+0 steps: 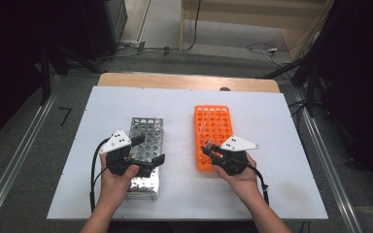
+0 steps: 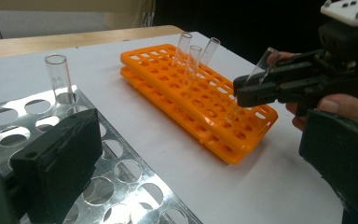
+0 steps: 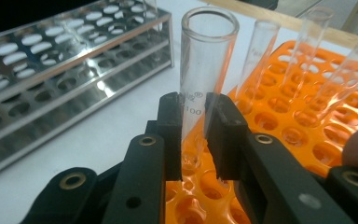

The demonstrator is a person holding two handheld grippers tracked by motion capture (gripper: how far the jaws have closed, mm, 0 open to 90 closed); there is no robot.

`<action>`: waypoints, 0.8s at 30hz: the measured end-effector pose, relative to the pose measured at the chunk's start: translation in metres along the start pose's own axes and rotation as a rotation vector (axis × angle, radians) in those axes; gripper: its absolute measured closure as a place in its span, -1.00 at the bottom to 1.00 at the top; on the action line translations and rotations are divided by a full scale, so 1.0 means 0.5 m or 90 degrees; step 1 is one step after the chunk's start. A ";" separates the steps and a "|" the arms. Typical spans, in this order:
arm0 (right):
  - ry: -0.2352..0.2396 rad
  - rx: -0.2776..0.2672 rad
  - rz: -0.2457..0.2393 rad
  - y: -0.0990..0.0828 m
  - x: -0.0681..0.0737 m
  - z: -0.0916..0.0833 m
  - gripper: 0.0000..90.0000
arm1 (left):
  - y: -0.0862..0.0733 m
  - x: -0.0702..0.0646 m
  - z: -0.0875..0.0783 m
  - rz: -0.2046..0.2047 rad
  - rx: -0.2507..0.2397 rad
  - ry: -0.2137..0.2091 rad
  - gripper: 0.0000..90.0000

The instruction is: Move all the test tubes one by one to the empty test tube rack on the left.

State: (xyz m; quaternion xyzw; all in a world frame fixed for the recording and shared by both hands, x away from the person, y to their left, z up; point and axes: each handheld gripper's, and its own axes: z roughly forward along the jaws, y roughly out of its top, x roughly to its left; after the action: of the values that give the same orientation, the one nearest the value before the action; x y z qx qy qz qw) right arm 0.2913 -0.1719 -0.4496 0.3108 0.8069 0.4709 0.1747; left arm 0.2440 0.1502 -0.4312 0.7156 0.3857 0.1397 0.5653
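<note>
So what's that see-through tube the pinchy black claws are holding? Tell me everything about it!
It is a clear test tube that looks like glass or plastic, with an open round mouth on top and faint printed marks, one reading 100. It looks empty. The right gripper pinches it between its two black jaws partway down. It leans a little, and its lower end reaches down into a hole of the orange rack, near the rack's front corner. Three more tubes stand farther back in the same rack.
</note>
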 end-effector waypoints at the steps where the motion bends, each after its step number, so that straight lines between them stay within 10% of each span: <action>1: 0.003 -0.003 -0.002 0.003 0.001 -0.004 0.64 | 0.001 -0.001 0.000 0.001 0.001 0.001 -1.00; 24: 0.059 -0.013 -0.036 0.034 0.057 -0.041 0.64 | 0.020 -0.044 0.010 0.016 -0.005 -0.046 -1.00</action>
State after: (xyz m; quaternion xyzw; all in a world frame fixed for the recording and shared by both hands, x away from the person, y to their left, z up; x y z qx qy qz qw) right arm 0.2638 -0.1601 -0.4243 0.2639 0.8176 0.4881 0.1536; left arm 0.2366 0.1306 -0.4183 0.7228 0.3553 0.1227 0.5799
